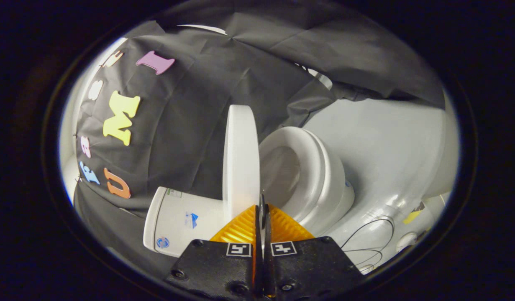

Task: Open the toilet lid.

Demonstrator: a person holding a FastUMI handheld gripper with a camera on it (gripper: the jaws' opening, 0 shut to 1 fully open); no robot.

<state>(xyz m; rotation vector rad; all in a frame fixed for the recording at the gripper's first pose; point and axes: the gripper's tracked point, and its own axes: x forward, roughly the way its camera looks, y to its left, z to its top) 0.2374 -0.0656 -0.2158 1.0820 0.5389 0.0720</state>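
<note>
The gripper [262, 209] has its jaws pressed together beside the raised white plastic toilet lid [240, 159], between white cistern [182, 221] and seat [311, 175].

Gripper [262, 209]: ribbed fingers on black screwed blocks, each bearing a square black-and-white marker

gripper [262, 209] fingers pressed together with no gap, tips at the edge of the raised toilet lid [240, 159]; seat [311, 175] exposed beside it, tank [178, 221] on the lid's other side.
</note>
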